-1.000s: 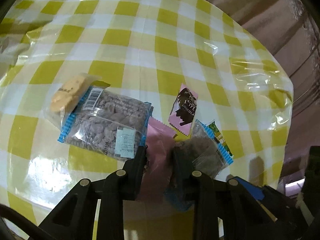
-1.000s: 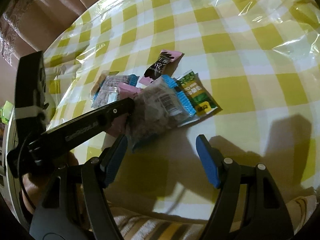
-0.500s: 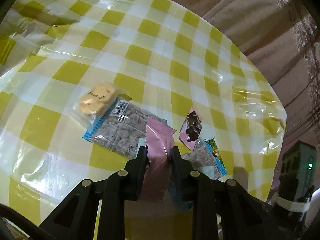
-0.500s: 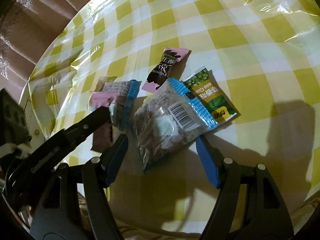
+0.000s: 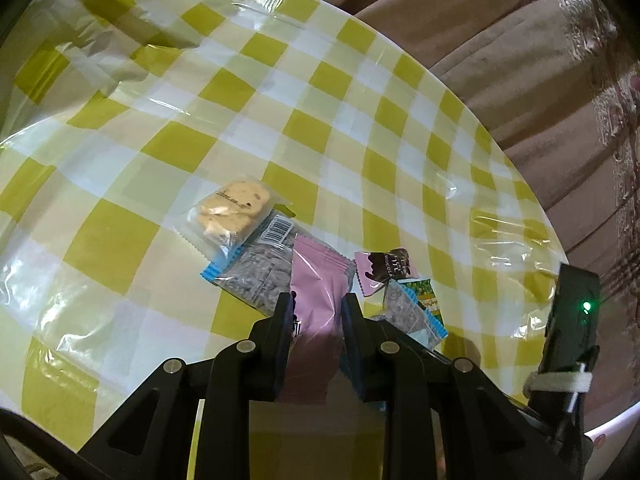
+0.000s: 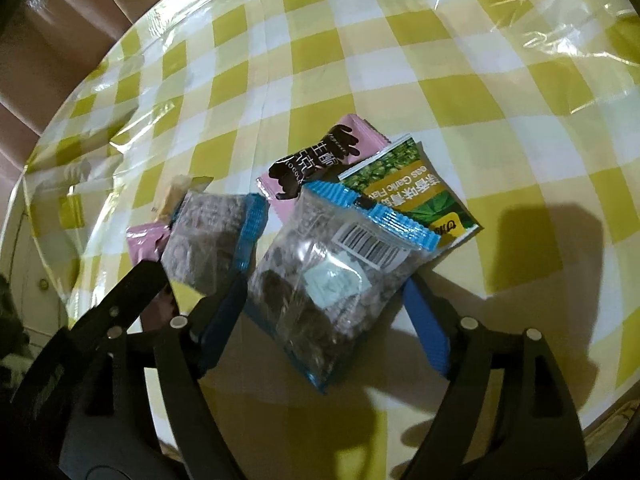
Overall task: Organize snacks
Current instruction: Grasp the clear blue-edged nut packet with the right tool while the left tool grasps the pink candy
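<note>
Left tool: my left tool [image 5: 316,312] is closed on the pink packet [image 5: 316,280], pinching its near end; the packet sticks out ahead of the tips, and it looks lifted clear of the pile, though I can't be sure.
Right tool: my right tool [image 6: 324,320] is spread wide and grips nothing; the clear nut bag [image 6: 332,280] with blue ends lies between its fingers, on the surface [image 6: 520,100].
Rest of the snacks: ahead of my left tool, a second nut bag [image 5: 256,268] with a cookie packet [image 5: 232,208] touching its far end; to the right of the pink packet, a chocolate packet [image 5: 384,272] and, beside it, a green pea packet [image 6: 420,196] tucked under the nut bag.
Risk, left: I judge the slick film could slide out of the tips, since they hold only one end and the rest hangs free.
Risk, right: closing now could crumple the bag or drag the green packet along, because the two overlap.
Change from a second ago: the pink packet lay among the pile with my left tool only straddling it; now it is gripped, and the pile looks farther off. My right tool has advanced so the bag sits between its fingers instead of ahead of them.
</note>
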A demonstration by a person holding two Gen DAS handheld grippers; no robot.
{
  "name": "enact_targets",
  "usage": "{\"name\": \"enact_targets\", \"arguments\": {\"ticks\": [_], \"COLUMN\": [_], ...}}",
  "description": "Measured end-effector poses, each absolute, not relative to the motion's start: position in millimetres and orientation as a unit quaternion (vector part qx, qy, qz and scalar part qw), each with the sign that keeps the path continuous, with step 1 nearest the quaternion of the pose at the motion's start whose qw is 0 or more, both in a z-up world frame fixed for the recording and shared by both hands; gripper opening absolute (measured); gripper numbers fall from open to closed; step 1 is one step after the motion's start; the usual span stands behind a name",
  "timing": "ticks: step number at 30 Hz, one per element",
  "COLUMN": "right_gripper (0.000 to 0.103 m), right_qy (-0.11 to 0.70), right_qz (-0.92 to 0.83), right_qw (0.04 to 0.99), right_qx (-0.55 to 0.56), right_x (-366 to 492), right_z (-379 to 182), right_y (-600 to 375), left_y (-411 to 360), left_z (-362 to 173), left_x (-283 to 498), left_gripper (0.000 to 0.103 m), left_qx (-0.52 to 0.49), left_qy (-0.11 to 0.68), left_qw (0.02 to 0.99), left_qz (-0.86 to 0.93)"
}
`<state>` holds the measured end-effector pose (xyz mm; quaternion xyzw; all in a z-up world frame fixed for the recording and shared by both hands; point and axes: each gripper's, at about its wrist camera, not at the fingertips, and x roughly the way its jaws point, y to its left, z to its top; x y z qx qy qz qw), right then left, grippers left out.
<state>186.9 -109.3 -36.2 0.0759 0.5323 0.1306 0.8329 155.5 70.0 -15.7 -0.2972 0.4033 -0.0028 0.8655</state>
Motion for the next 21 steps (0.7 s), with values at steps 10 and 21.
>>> {"name": "enact_targets", "arguments": {"ticks": [10,21], "right_gripper": [0.084,0.058], "right_qy": [0.527,0.527], "right_qz": [0.075,0.096], "right_qw": [0.847,0.844], "right_qx": [-0.018,-0.017], "right_x": [195.0,179.3], "right_z": [-42.5,-35.8], "right_y": [-78.1,-91.8], "left_y": [74.9,75.7], "left_z": [-15.1,-13.1], "left_x": [151.6,146.6], "left_gripper": [0.026,0.026], "left_qx": [-0.308,-0.311], "left_qy": [0.394,0.387], "left_qw": [0.866,0.868], "left_qz": [0.0,-0.003]}}
